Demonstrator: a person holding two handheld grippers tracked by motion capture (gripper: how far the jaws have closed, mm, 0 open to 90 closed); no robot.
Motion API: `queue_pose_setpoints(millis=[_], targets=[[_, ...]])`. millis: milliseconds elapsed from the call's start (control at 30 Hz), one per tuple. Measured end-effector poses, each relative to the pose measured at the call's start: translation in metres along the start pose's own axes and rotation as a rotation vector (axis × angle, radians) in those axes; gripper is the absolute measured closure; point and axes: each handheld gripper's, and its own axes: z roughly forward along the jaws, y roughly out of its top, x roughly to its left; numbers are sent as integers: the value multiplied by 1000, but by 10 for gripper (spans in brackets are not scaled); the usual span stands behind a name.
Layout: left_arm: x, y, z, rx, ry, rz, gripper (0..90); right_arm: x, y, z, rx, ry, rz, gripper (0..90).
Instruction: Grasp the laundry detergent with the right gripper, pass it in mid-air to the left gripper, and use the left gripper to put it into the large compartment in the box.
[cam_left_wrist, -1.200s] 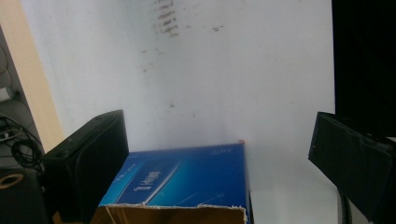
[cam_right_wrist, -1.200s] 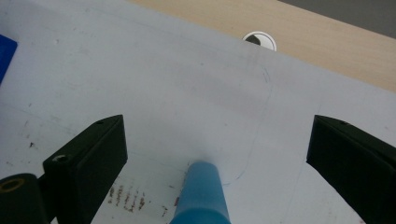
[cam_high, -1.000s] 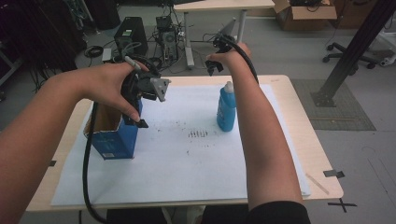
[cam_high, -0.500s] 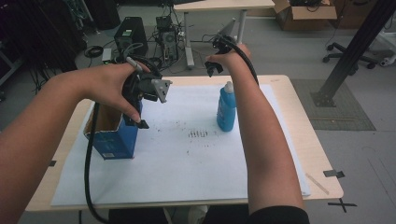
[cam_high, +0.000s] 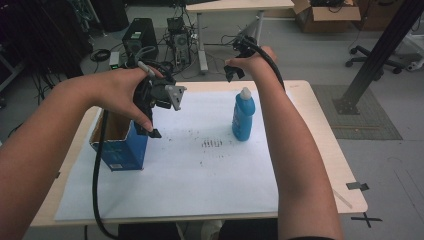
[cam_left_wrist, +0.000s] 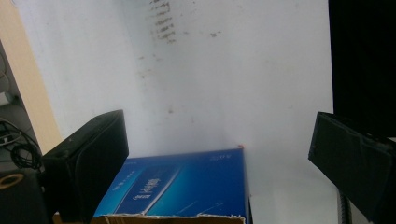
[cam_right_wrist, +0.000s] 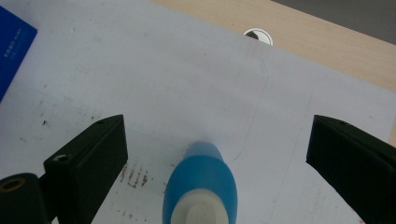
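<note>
Above the bottle (cam_high: 243, 116), right gripper (cam_high: 233, 74) held high at far table edge, jaws spread wide, nothing between them, pointing down. Bottle blue with white cap, upright on white paper (cam_high: 200, 175), right of centre, clear of both grippers. Seen from right gripper view: bottle (cam_right_wrist: 201, 189) straight below, cap toward camera, sitting between the two black jaws in frame but well beneath them, no contact. Smudged dark marks (cam_high: 212, 143) on paper just left of bottle. Left gripper (cam_high: 150, 131) over the blue box (cam_high: 120, 150), jaws spread, empty, tips just above box's right top edge, touching or not cannot tell. Box open at top, cardboard inside, standing at left side of paper, well apart from bottle. From left gripper view: box (cam_left_wrist: 187, 186) low between jaws, torn cardboard rim at bottom edge, paper beyond with same marks. Table (cam_high: 325, 135) light wood, paper covering most of it. Black cable (cam_high: 97, 190) hanging from left gripper past box, off front edge. Both forearms in from bottom of high view.
</note>
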Motion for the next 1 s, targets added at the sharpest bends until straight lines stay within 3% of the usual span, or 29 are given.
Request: queue_pose_setpoints(millis=[233, 433, 1000], targets=[[-2, 5, 2, 5, 6, 10, 50, -1, -22, -21, -58, 10, -21, 52], [-5, 7, 6, 9, 1, 14, 53, -5, -42, -30, -72, 14, -22, 54], [-1, 9, 16, 56, 13, 12, 55, 4, -93, -27, -73, 47, -67, 53]])
